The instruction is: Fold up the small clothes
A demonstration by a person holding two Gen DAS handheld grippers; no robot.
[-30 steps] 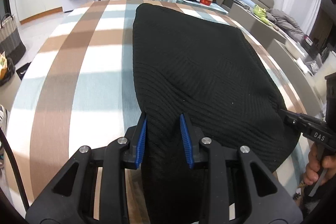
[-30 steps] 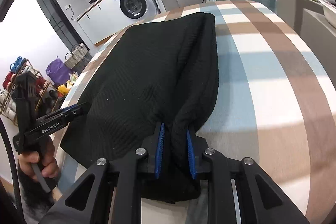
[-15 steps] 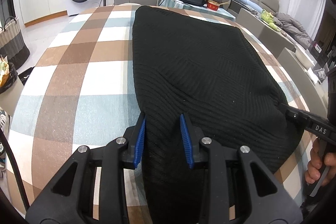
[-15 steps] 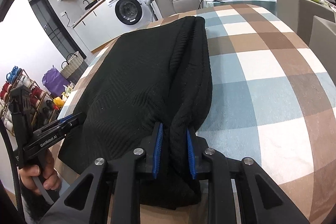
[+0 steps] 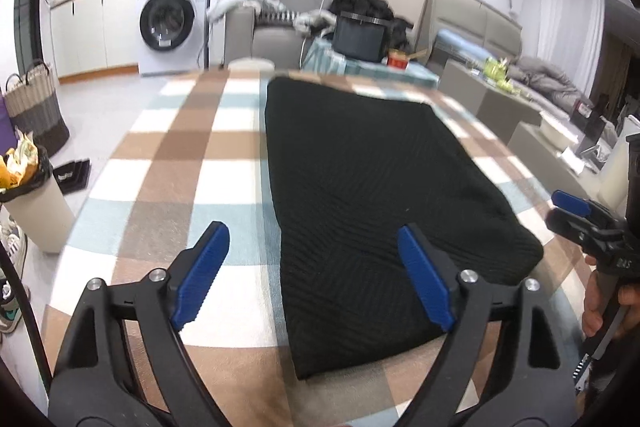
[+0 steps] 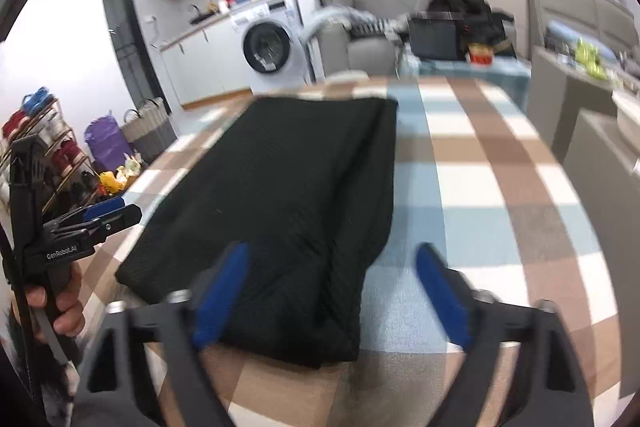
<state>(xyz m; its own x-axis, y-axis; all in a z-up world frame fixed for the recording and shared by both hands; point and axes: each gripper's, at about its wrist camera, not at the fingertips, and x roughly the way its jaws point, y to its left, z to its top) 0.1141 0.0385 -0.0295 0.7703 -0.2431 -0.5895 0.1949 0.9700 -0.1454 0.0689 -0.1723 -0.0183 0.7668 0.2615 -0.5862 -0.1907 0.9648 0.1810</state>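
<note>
A black knit garment (image 5: pixel 372 187) lay folded in a long slab on the checked tablecloth (image 5: pixel 188 155), running from six toward twelve o'clock. The left gripper (image 5: pixel 312 275) hung over its near end, jaws opening wide, pads clear of the cloth. The right gripper (image 6: pixel 332 291), blurred, was opening too; its left pad seemed to float above the knit without pinching it. A washing machine (image 5: pixel 168 23) stood off at eleven o'clock.
</note>
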